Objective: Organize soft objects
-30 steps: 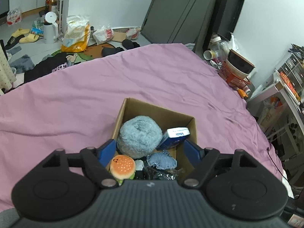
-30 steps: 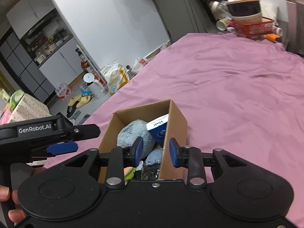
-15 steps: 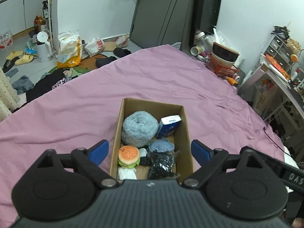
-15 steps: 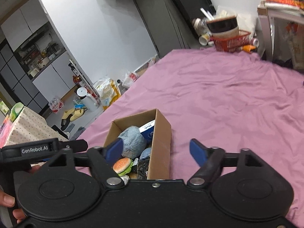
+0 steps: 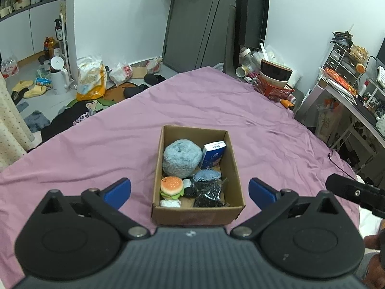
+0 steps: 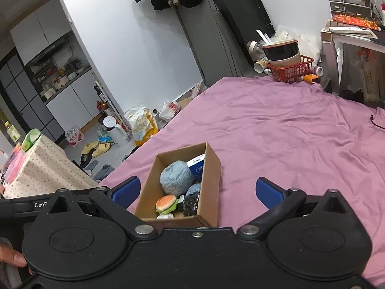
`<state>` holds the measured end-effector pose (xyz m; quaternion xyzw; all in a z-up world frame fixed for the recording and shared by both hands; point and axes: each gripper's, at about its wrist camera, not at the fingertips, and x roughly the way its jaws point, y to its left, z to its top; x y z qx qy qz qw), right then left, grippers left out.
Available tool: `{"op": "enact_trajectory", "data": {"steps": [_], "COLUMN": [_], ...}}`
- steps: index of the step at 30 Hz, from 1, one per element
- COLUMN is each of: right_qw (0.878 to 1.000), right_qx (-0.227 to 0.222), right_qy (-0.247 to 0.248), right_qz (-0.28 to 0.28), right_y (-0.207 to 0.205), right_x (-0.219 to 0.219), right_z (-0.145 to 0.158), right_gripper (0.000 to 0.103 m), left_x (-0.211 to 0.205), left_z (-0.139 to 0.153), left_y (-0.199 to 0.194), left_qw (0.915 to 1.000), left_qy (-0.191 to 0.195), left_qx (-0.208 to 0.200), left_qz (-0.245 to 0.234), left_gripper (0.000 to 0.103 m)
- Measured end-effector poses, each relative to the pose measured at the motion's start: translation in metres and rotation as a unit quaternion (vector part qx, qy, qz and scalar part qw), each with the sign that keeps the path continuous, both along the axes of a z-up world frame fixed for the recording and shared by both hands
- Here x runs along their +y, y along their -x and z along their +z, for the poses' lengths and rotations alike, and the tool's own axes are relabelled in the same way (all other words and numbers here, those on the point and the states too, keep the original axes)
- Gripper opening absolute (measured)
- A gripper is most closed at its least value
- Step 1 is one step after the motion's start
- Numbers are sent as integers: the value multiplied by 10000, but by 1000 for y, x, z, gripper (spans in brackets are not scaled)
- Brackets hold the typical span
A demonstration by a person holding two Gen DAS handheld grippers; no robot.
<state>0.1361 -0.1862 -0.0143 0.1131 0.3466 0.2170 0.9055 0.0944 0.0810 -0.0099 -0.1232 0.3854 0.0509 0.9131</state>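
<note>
Both grippers open and empty above the filled cardboard box.

We see the left gripper (image 5: 190, 190) and the right gripper (image 6: 197, 189) with their blue pads spread to full width; the jaws of both have just been opening, and nothing is held by either. The cardboard box (image 5: 234, 159) rests on the purple bedsheet (image 5: 108, 142), in front of and below both grippers. Inside the box we find a fluffy blue ball (image 5: 182, 157) at the far left, a blue tissue pack (image 5: 213, 155) leaning against the right wall, a burger toy (image 5: 172, 186) at the near left, a white item (image 5: 170, 203) just in front of the burger toy, a small blue pouf (image 5: 207, 175) in the middle, and a black mesh bag (image 5: 208, 193) at the near right.
</note>
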Motion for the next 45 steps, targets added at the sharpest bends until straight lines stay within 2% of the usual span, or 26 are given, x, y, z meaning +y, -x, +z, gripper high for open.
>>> {"op": "enact_trajectory", "data": {"steps": [10,19,23,32,45], "right_qw": [9998,9994,9994,9990,9976], "right_qx": [-165,-222,-208,-201,-211], "right_qy": [111,249,262,401,653], "right_qz": [2,100,58,42,124], "right_y": [36,71,82,100,112], "right_x": [-6,-8,-12,-16,-10], "right_z": [19,27,30,28,23], "right_gripper": [103,103,103,103,103], "left_x": [-5,-17,-18,-22,-19], "left_z": [19,22,23,20,20], "left_y": [39,69,83,101,113], "left_qw": [9994,9980,9978,9967,9967], "left_qy": [-169,-518,-528,-673,-687], "left_qx": [-290,-256,-299,-263,-328], "left_qz": [-108,-262,-283,-356,-291], "left_gripper": [103,103,103,103,103]}}
